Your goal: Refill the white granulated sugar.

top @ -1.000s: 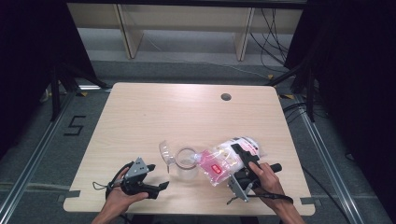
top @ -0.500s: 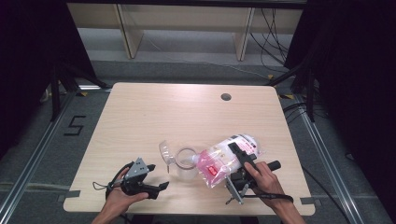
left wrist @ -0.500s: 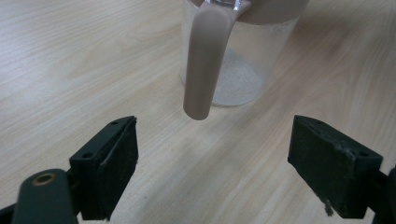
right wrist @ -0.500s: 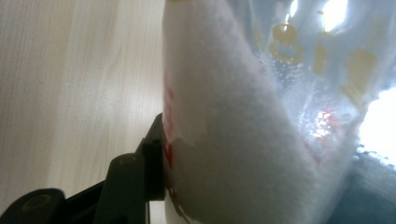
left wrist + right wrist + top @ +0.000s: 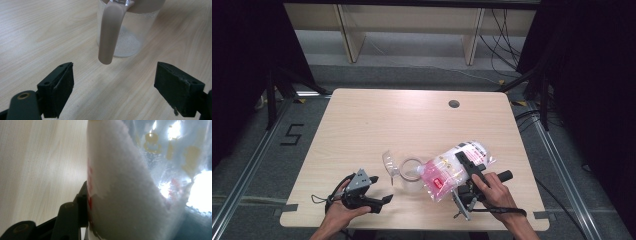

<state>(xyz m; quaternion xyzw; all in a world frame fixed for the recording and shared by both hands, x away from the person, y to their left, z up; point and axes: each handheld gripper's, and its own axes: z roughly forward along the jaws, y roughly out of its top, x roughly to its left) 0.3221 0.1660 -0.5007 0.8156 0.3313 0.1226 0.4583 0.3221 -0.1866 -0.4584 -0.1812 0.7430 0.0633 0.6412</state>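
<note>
Right gripper (image 5: 465, 167) clamps the bag (image 5: 452, 167) of white granules, now tipped further toward the jug (image 5: 409, 170) mouth; pour looks under way; left gripper (image 5: 379, 200) wide, empty, beside jug handle (image 5: 110, 32) on table (image 5: 412, 120).

I see a clear bag (image 5: 452, 167) of white powder, red-labelled, tilted mouth-down over a clear jug (image 5: 409, 172) with a taupe handle.
</note>
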